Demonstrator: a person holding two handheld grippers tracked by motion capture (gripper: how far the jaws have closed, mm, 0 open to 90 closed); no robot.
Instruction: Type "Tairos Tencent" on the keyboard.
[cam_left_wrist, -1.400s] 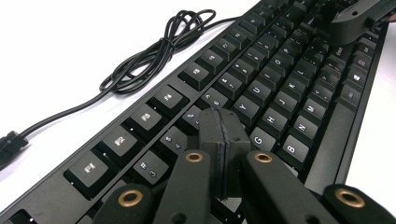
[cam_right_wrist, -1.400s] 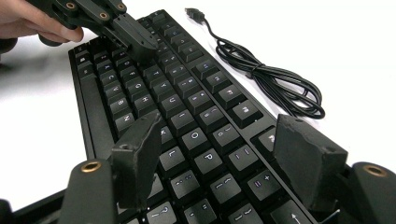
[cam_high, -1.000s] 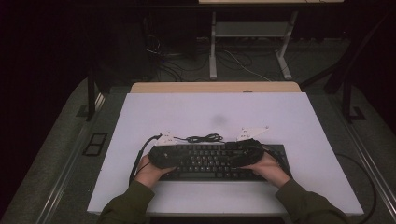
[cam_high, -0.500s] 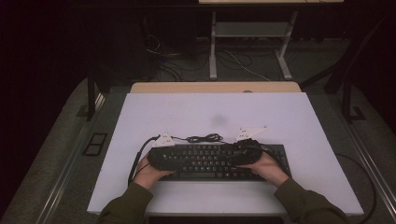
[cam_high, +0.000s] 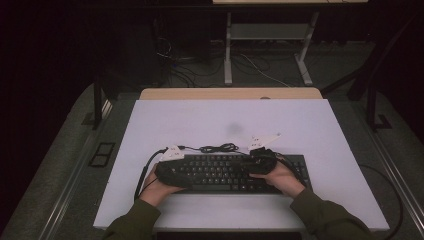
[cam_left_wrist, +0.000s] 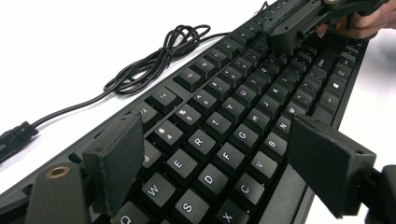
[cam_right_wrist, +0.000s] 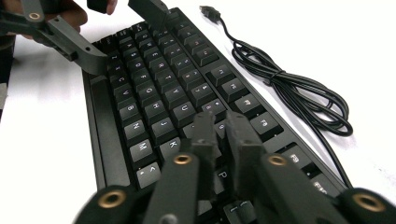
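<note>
Right gripper (cam_right_wrist: 219, 128): its two black jaws are pressed together, tips down over the keys near the middle rows of the black keyboard (cam_high: 230, 172), w/ nothing pinched between them; they have just been closing. Left gripper (cam_left_wrist: 215, 158): jaws spread wide, hovering over the letter keys at the keyboard's left end, nothing between the pads; they have just been opening.

Each gripper is held by a hand in an olive sleeve, left hand (cam_high: 157, 187) and right hand (cam_high: 282, 177), both coming in from the near edge.

Keyboard lies flat on the white table (cam_high: 200, 120), toward the near side, roughly centred. Long axis runs left to right across the table, parallel to the near edge; key legends face the person, so the back edge points away. Its black cable (cam_high: 217, 148) lies in a loose coil just behind the back edge, plug end free on the table.

Risks, as a judgement: the shut right tips could slip between keycaps and lever one off, or press two keys at once, if they come down off-centre. The spread left jaws could catch a keycap edge or nudge the whole keyboard askew if swept sideways. A gripper's own trailing cable could snag the coil and drag it.
</note>
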